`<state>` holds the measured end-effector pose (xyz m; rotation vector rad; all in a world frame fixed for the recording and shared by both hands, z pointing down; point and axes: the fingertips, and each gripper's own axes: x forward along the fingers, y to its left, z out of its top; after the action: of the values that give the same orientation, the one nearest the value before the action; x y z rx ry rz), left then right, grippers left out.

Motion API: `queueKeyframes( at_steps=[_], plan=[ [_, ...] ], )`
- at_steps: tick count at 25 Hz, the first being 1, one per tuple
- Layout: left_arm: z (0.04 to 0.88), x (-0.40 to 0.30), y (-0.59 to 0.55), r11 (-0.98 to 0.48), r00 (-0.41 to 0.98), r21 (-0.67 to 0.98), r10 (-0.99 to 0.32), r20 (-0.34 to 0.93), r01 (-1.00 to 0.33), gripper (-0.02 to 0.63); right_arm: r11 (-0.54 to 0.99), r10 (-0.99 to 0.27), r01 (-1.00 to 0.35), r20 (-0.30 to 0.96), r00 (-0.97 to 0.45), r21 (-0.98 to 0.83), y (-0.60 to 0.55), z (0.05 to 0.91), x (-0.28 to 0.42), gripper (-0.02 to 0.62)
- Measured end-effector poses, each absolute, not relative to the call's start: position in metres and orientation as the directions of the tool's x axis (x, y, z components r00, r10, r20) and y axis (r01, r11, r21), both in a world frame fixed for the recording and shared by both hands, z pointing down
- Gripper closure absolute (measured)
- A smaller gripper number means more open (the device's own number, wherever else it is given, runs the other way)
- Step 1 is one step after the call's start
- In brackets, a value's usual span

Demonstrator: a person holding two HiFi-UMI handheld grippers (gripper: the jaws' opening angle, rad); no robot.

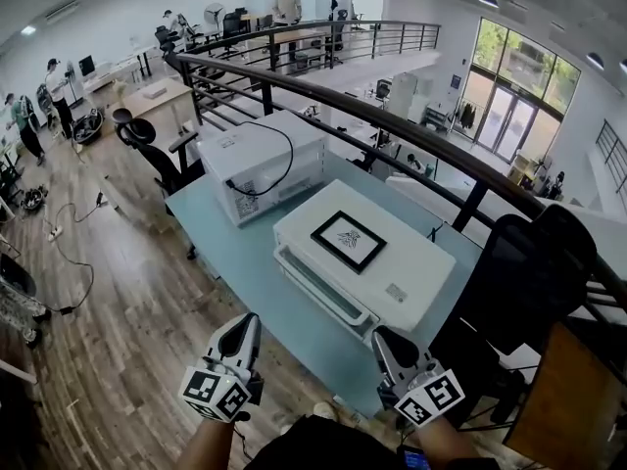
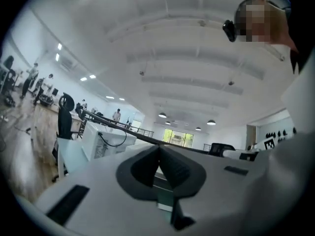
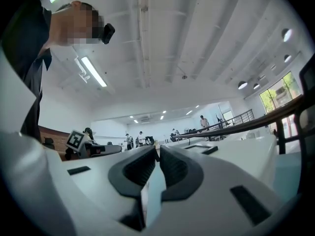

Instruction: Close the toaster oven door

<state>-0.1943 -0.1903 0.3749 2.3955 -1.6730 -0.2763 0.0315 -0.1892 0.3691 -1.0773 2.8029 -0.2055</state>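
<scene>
While left gripper (image 1: 245, 323) and right gripper (image 1: 383, 339) clench empty, a table (image 1: 245, 262) flanks the railing (image 1: 392, 120).

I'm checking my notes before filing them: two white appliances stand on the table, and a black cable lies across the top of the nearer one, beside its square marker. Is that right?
Not quite. The head view shows the black cable lying across the farther white appliance. The nearer appliance carries the square marker but no cable. Both stand on the table.
</scene>
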Motion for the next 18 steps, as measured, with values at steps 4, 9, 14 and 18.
queueKeyframes(
  at_steps=[4, 9, 14, 18],
  plan=[
    [0.373, -0.209, -0.173, -0.256, 0.250, 0.162, -0.967, -0.057, -0.953, 0.597, 0.725, -0.686, -0.673, -0.067, -0.725, -0.149, -0.194, 0.371, 0.031, 0.595],
    [0.377, -0.222, -0.163, -0.202, 0.192, 0.193, -0.979, -0.069, -0.960, 0.597, 0.721, -0.690, -0.677, -0.058, -0.722, -0.148, -0.198, 0.371, 0.027, 0.600],
    [0.376, -0.222, -0.165, -0.204, 0.193, 0.198, -0.978, -0.077, -0.959, 0.597, 0.725, -0.684, -0.672, -0.047, -0.728, -0.151, -0.203, 0.375, 0.029, 0.599],
    [0.378, -0.213, -0.167, -0.224, 0.213, 0.207, -0.974, -0.071, -0.952, 0.597, 0.724, -0.683, -0.668, -0.040, -0.730, -0.171, -0.206, 0.379, 0.033, 0.600]
  ],
)
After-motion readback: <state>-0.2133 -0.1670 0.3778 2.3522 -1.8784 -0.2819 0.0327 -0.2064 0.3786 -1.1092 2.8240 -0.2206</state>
